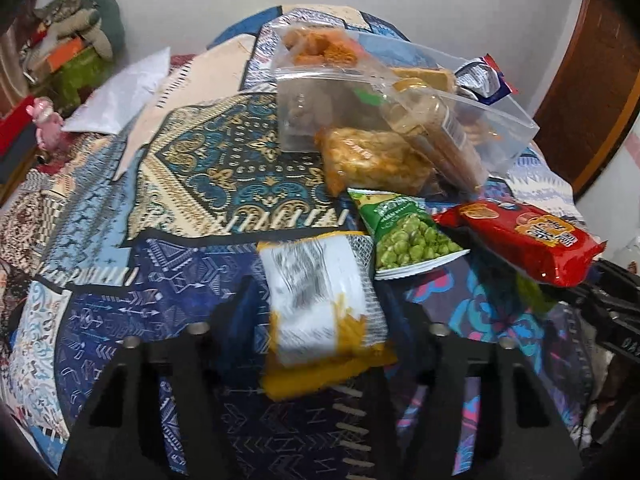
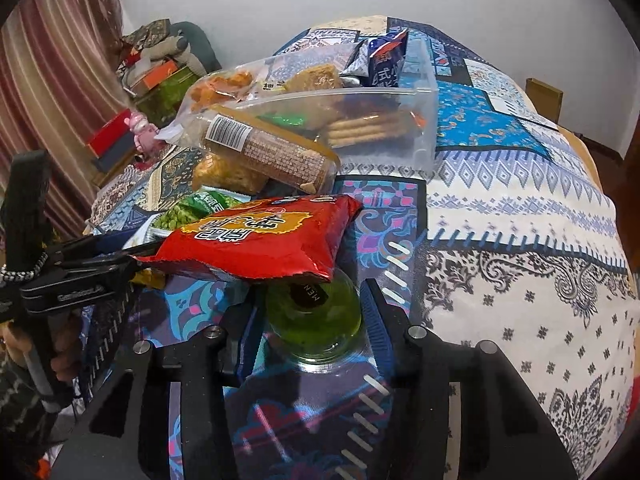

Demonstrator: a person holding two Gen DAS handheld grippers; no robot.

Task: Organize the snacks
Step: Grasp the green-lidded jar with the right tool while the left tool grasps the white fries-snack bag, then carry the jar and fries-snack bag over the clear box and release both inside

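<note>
My left gripper (image 1: 320, 320) is shut on a yellow and white snack packet (image 1: 320, 300), held above the patterned cloth. My right gripper (image 2: 308, 316) is closed around a green translucent cup (image 2: 316, 320); a red snack bag (image 2: 260, 240) rests on top of it, and shows in the left wrist view (image 1: 520, 240) too. A clear plastic bin (image 2: 424, 120), (image 1: 500, 120) holds several snacks, and a long cracker pack (image 2: 272, 152) leans out over its rim. A green pea bag (image 1: 408, 232), (image 2: 188, 208) lies in front of the bin.
A golden puffed-snack bag (image 1: 372, 160) lies by the bin. A blue biscuit bag (image 2: 384, 56) stands in the bin's far end. Clutter, boxes and a pink toy (image 1: 44, 128) sit at the far left. The patterned cloth (image 2: 520, 240) spreads to the right.
</note>
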